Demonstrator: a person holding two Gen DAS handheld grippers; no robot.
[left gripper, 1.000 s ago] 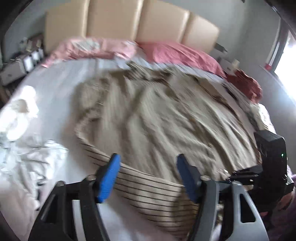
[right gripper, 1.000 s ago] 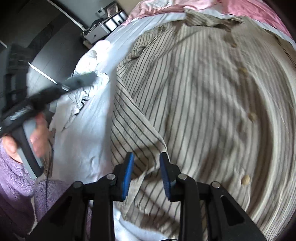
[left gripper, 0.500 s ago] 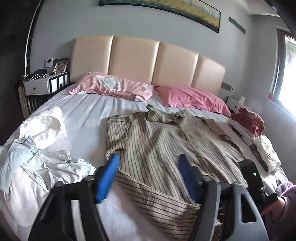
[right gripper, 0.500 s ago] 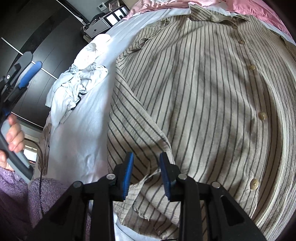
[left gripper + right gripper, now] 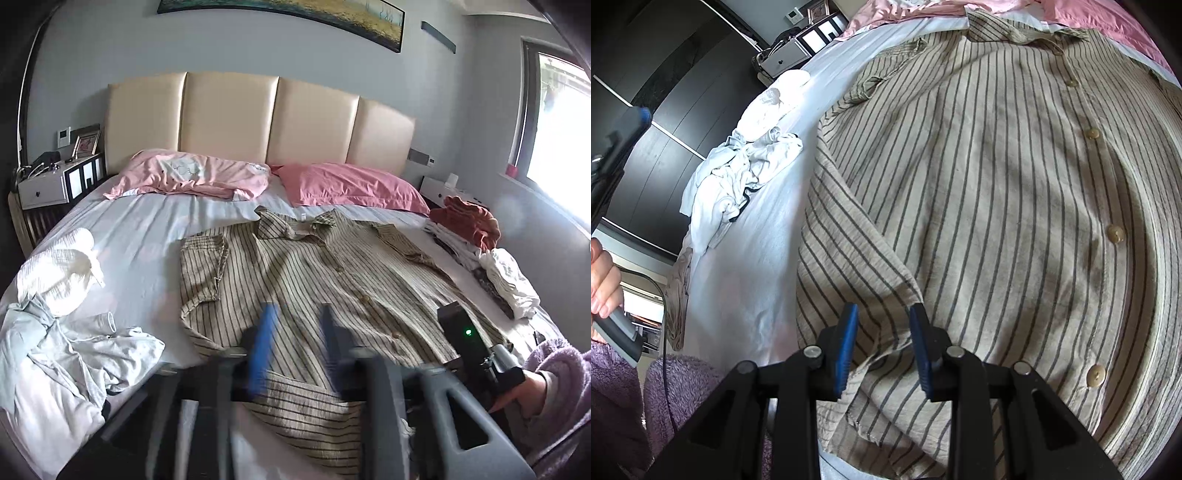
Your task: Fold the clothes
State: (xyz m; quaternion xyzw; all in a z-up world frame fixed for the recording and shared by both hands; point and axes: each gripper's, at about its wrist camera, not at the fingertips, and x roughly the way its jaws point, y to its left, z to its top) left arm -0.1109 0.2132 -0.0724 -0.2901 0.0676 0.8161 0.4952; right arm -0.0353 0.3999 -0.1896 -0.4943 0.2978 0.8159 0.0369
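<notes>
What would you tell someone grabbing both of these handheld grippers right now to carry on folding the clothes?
Left gripper: held above the bed, jaws have just been opening, nothing between them.
Right gripper: low at the striped shirt's near hem, jaws partly apart around a turned-over corner. Whether it pinches the cloth is unclear.
The shirt lies spread, buttons up, on the bed. A crumpled pale heap is to its left, another pile at the right edge.
Done: shirt laid out. Left: fold it, then the heap.
</notes>
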